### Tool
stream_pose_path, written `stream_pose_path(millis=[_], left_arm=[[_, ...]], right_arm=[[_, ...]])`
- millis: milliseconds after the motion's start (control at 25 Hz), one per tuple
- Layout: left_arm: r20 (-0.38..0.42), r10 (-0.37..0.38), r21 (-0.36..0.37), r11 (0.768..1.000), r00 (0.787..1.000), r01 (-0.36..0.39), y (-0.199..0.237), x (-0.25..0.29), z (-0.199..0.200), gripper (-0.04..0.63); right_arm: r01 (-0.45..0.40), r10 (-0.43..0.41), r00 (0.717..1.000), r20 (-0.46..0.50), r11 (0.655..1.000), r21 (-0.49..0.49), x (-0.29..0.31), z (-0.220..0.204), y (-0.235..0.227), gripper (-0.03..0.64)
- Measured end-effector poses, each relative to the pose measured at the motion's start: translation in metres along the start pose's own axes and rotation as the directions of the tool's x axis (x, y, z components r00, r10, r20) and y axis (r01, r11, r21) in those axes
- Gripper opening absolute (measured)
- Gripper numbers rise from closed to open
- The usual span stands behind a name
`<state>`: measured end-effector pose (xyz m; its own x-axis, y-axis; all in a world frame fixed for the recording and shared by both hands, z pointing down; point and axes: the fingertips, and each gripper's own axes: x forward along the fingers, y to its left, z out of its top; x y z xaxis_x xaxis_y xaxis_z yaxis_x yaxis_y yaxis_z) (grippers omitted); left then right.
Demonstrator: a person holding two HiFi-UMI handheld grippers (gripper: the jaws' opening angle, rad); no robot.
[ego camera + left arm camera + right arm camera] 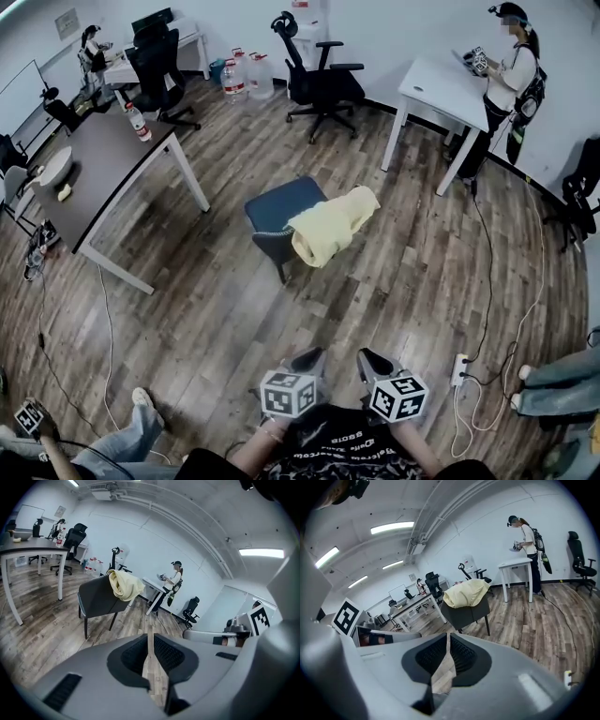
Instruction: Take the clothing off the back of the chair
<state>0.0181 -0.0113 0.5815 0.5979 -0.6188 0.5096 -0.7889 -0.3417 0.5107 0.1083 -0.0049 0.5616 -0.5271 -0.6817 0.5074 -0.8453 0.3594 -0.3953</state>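
Observation:
A pale yellow garment (pixel 333 223) hangs over the back of a dark blue chair (pixel 279 208) in the middle of the wooden floor. Both grippers are held low and close to my body, well short of the chair and pointing toward it. My left gripper (pixel 309 360) is shut with nothing in it, and so is my right gripper (pixel 371 362). In the left gripper view the garment (pixel 123 584) tops the chair (pixel 98 603) far beyond the left gripper (pixel 151 638). The right gripper view shows the garment (pixel 465 594) on the chair (pixel 469 612) ahead of the right gripper (pixel 448 641).
A grey table (pixel 103 178) stands at the left, a white table (pixel 441 89) at the back right with a person (pixel 511 75) beside it. A black office chair (pixel 319 80) and water jugs (pixel 246 77) are behind. A power strip with cables (pixel 459 370) lies at the right.

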Motion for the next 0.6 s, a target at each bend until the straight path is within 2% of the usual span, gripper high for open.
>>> stream_pose_path(millis=[200,400,600], left_arm=[[0.001,-0.006,0.041,0.999,1.0,0.006,0.03,0.008,0.045,0.046],[0.019,-0.021,0.08,0.997,1.0,0.019,0.054,0.01,0.082,0.046],[0.023,-0.04,0.099,0.994,0.999,0.037,0.079,0.015,0.111,0.046]], right_arm=[[-0.009,0.007,0.999,-0.037,0.998,-0.064,0.038,0.021,0.01,0.038],[0.01,-0.009,1.0,0.014,0.999,-0.032,0.067,0.049,0.022,0.072],[0.033,-0.032,0.999,0.03,0.999,-0.035,0.094,0.064,0.029,0.162]])
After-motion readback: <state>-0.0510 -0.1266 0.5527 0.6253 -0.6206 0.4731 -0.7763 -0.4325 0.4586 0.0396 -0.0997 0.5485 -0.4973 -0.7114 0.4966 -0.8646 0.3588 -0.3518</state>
